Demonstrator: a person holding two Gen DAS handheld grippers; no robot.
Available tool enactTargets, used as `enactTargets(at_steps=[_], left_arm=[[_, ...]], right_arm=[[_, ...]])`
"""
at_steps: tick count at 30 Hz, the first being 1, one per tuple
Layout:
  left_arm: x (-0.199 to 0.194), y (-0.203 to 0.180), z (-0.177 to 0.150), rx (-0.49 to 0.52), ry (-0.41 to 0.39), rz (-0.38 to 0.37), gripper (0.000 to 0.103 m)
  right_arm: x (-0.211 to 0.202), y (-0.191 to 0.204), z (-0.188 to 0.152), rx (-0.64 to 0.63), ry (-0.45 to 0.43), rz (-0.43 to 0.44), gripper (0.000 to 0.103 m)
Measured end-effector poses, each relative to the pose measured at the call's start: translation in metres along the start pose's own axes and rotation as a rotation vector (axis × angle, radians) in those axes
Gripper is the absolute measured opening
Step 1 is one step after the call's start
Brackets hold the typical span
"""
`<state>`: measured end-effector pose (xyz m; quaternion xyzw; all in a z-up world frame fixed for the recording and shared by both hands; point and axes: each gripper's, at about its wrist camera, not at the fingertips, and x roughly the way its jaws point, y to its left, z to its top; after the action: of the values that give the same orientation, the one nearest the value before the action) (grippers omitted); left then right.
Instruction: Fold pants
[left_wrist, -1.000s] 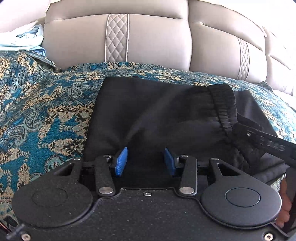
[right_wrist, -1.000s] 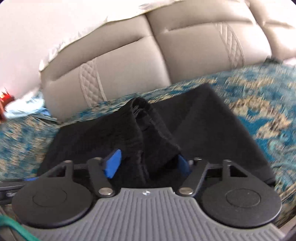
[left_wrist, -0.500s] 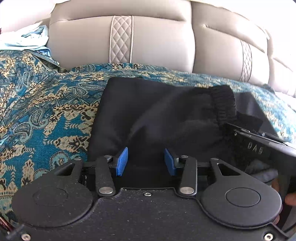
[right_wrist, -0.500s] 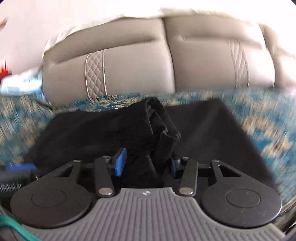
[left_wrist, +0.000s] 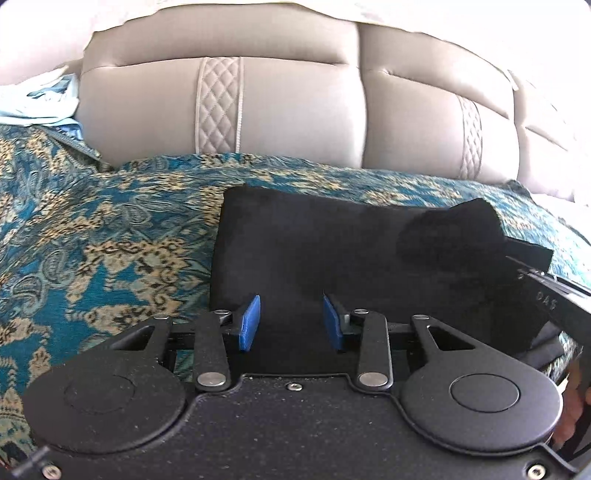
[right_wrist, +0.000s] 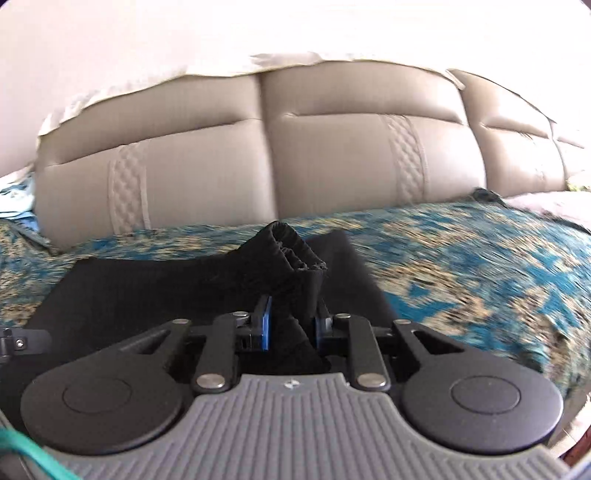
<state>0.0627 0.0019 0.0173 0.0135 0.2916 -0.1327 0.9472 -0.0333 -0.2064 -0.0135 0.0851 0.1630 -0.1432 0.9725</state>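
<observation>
The black pants (left_wrist: 314, 240) lie folded on the blue and gold patterned cover (left_wrist: 92, 229) of a sofa. My left gripper (left_wrist: 290, 319) is open, its blue pads apart over the near edge of the pants, holding nothing. My right gripper (right_wrist: 293, 325) is shut on the pants' elastic waistband (right_wrist: 295, 254), which stands bunched up above the flat part of the pants (right_wrist: 147, 288). The right gripper's body shows at the right edge of the left wrist view (left_wrist: 554, 299).
The beige leather sofa backrest (left_wrist: 277, 103) rises behind the seat. Pale blue cloth (left_wrist: 37, 99) lies at the far left by the backrest. The patterned cover (right_wrist: 461, 251) stretches to the right of the pants.
My right gripper has closed on the waistband and lifted it. Both cameras have tilted up, showing more backrest. My left gripper stays open.
</observation>
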Motion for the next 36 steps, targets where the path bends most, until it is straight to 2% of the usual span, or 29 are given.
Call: enactTargets(at_steps=[6,7,8,11,13,16,18,20,25,27,28,30,36], left_arm=[[0.007,-0.014,-0.003,0.058,0.004,-0.015,0.035],[0.008,-0.016,-0.001,0.067,-0.002,-0.015,0.035],[0.009,-0.017,0.001,0.075,-0.008,-0.015,0.035],[0.017,-0.020,0.013,0.101,-0.032,-0.012,0.035],[0.028,-0.022,0.024,0.120,-0.043,-0.003,0.035],[0.047,-0.023,0.041,0.137,-0.055,0.018,0.035],[0.062,-0.021,0.051,0.132,-0.057,0.029,0.035],[0.076,-0.021,0.059,0.127,-0.063,0.047,0.035],[0.106,-0.022,0.065,0.153,-0.064,0.097,0.035],[0.114,-0.025,0.064,0.167,-0.068,0.112,0.036],[0.116,-0.026,0.063,0.171,-0.070,0.114,0.036],[0.118,-0.028,0.064,0.180,-0.073,0.118,0.036],[0.122,-0.025,0.066,0.158,-0.072,0.101,0.037]], right_arm=[[-0.003,-0.034,-0.002,0.062,0.010,-0.026,0.029],[-0.001,-0.038,-0.001,0.066,0.028,-0.021,0.033],[0.000,-0.042,-0.001,0.076,0.044,-0.022,0.049],[0.000,-0.053,0.000,0.123,0.052,-0.049,0.070],[-0.003,-0.055,0.003,0.112,0.023,-0.102,0.077],[-0.010,-0.051,0.013,0.030,-0.051,-0.149,0.085],[-0.013,-0.043,0.021,-0.047,-0.092,-0.133,0.087],[-0.009,-0.035,0.028,-0.125,-0.089,-0.083,0.088],[0.022,-0.016,0.034,-0.262,0.015,0.024,0.088],[0.035,-0.010,0.034,-0.309,0.054,0.034,0.084],[0.041,-0.008,0.033,-0.326,0.070,0.033,0.078],[0.049,-0.007,0.032,-0.332,0.098,0.034,0.074],[0.062,-0.023,0.036,-0.223,0.110,0.027,0.074]])
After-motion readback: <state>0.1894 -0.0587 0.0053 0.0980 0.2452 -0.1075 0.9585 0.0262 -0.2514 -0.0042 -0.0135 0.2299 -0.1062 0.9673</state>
